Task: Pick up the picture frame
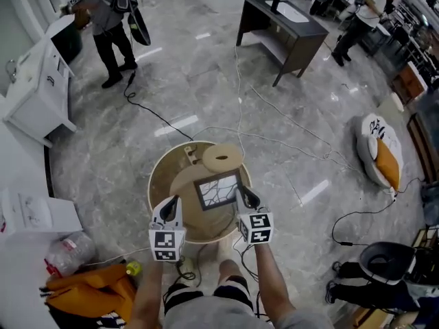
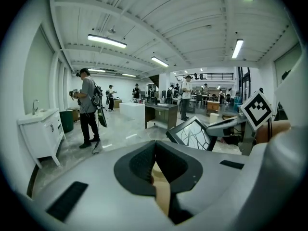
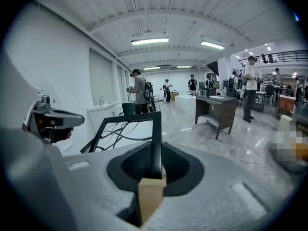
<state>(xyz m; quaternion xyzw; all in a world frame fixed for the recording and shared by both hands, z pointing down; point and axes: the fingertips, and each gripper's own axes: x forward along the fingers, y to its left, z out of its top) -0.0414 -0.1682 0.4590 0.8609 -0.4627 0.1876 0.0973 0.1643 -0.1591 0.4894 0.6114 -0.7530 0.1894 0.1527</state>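
Right gripper (image 3: 153, 166) jaws tight on frame (image 3: 126, 134)

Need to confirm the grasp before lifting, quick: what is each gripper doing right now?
Left gripper: shut, holding nothing.
Right gripper: shut on the picture frame, at its right edge.

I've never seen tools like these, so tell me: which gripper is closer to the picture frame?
Right. The right gripper grips the picture frame by its right edge; the left gripper sits off to the frame's left, not touching it, jaws together and empty.
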